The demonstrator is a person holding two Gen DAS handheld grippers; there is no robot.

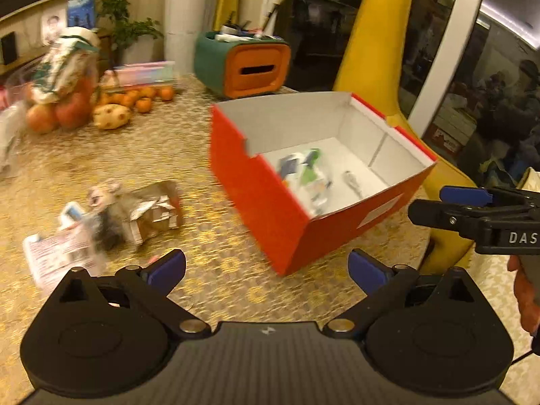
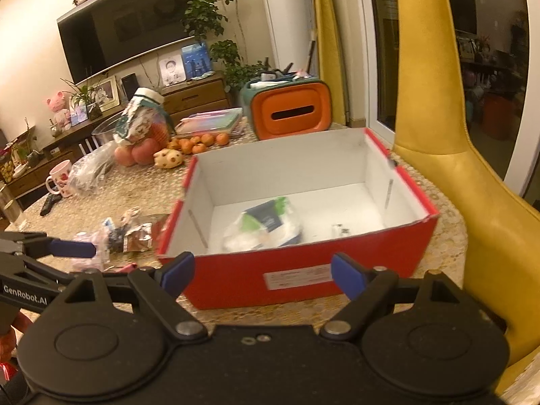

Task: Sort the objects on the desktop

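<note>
Both grippers, left gripper [image 1: 266, 271] and right gripper [image 2: 263, 275], spread wide with nothing between the pads, hovering on the near side of the red box [image 2: 303, 270]. Remaining clutter, a heap of crumpled packets [image 1: 101, 222], lying on the tablecloth [image 1: 162, 141] left of the box; one plastic pouch [image 2: 266, 226] already inside. Judged light, soft and crinkly, liable to slip: best pinched across a bunched fold rather than a flat face.

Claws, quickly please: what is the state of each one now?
Left claw: open, holding nothing.
Right claw: open, holding nothing.
</note>
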